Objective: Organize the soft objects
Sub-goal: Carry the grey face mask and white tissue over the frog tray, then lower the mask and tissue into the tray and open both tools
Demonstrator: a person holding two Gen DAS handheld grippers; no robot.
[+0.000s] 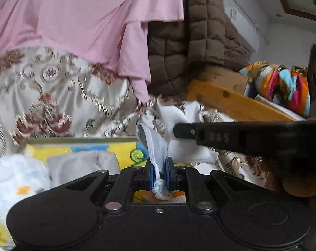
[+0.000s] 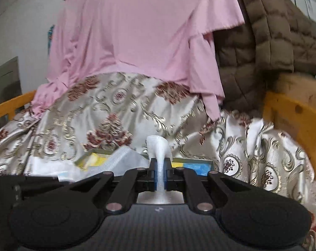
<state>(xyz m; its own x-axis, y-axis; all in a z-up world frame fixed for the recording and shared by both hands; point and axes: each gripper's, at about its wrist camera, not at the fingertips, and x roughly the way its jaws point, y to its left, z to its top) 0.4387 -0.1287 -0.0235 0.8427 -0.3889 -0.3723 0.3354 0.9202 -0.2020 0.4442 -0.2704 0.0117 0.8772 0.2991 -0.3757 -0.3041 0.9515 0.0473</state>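
Note:
My left gripper (image 1: 160,172) is shut on a white mesh cloth (image 1: 155,144); a knotted end hangs out behind the blue pads. My right gripper (image 2: 160,173) is shut on the same kind of white mesh cloth (image 2: 159,146), which arches up above the pads. The right gripper also shows in the left wrist view (image 1: 241,138) as a black bar from the right. Both hold the cloth above a yellow and blue box (image 1: 120,152), which also shows in the right wrist view (image 2: 191,164), with white soft items (image 1: 17,179) in it.
A floral satin bedspread (image 2: 107,113) covers the bed. A pink sheet (image 2: 141,31) and a brown quilted jacket (image 2: 258,41) are draped behind. A wooden bed rail (image 1: 231,102) runs at the right, with a colourful scarf (image 1: 283,83) beyond it.

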